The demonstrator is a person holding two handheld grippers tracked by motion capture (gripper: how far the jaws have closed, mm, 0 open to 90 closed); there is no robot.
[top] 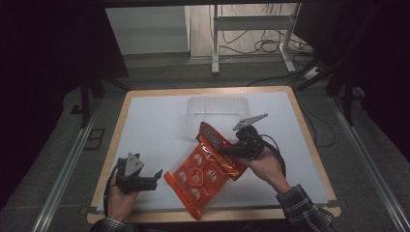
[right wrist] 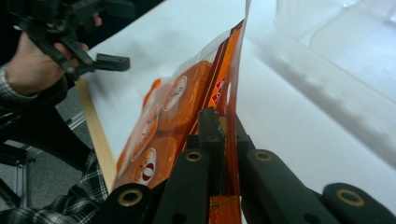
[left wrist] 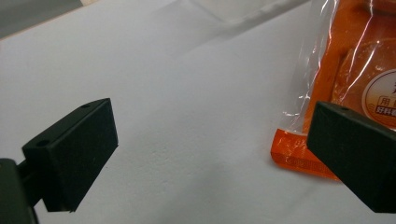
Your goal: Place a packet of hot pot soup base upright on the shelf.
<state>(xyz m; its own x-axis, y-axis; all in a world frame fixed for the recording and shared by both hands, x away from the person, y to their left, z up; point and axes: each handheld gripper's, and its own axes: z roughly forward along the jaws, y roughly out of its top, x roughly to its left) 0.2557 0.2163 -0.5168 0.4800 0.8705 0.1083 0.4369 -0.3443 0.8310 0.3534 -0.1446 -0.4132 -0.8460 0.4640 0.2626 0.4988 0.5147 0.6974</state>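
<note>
An orange snack bag (top: 203,166) with several round cakes inside hangs tilted over the white table, its lower end near the front edge. My right gripper (top: 228,151) is shut on the bag's upper right edge; in the right gripper view its jaws pinch the film of the bag (right wrist: 187,107) at my right gripper (right wrist: 223,128). My left gripper (top: 157,178) rests low at the front left, open, pointing right at the bag's lower corner. In the left gripper view my left gripper (left wrist: 210,154) has bare table between its wide jaws, and the bag's corner (left wrist: 336,84) lies beside the right jaw.
A clear plastic tray (top: 217,112) stands at the back middle of the white tabletop (top: 150,125), just beyond the bag; it is also in the right gripper view (right wrist: 336,42). A wooden rim frames the table. Table legs and cables sit on the floor behind.
</note>
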